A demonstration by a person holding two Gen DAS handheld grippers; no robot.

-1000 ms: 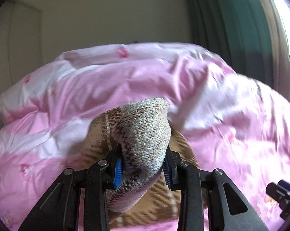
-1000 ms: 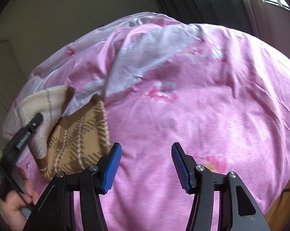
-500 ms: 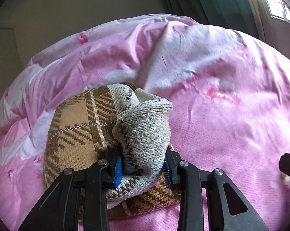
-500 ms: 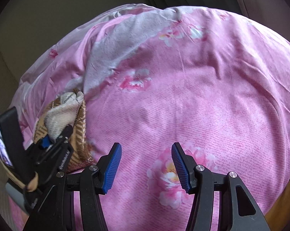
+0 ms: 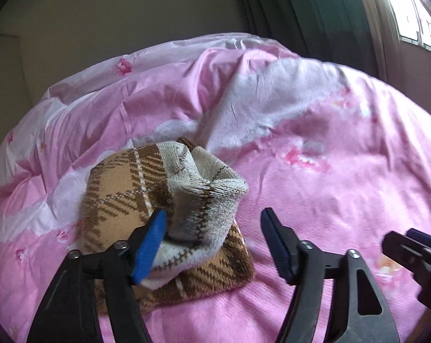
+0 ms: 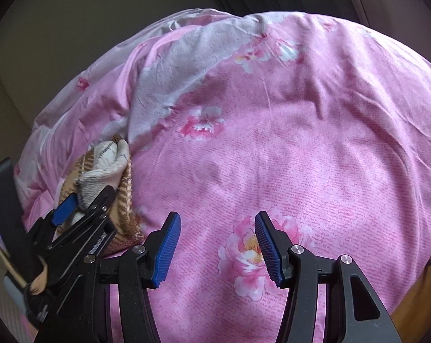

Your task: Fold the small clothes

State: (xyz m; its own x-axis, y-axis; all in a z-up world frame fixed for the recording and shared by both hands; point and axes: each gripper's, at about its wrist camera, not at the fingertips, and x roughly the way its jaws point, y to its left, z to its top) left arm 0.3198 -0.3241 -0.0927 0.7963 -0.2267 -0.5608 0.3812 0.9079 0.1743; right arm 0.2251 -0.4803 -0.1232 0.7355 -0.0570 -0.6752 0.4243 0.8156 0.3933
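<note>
Now the left gripper [image 5: 212, 243] is opening its jaws; the folded brown-and-cream knit garment [image 5: 169, 217] lies between them, against the left blue pad [image 5: 149, 248] and clear of the right one. Beside it the right gripper [image 6: 215, 248] holds its jaws half apart over bare bedding, nothing between them. Both hover above a pink flowered duvet [image 6: 315, 143], which spreads wide and flat toward the right, with its far edge rumpled into folds. The garment rests on the duvet's left part, just before a pale fold. Beyond the bed stand a plain wall [image 5: 129, 14], a dark green curtain [image 5: 301, 8] and a bright window [image 5: 418, 25].
</note>
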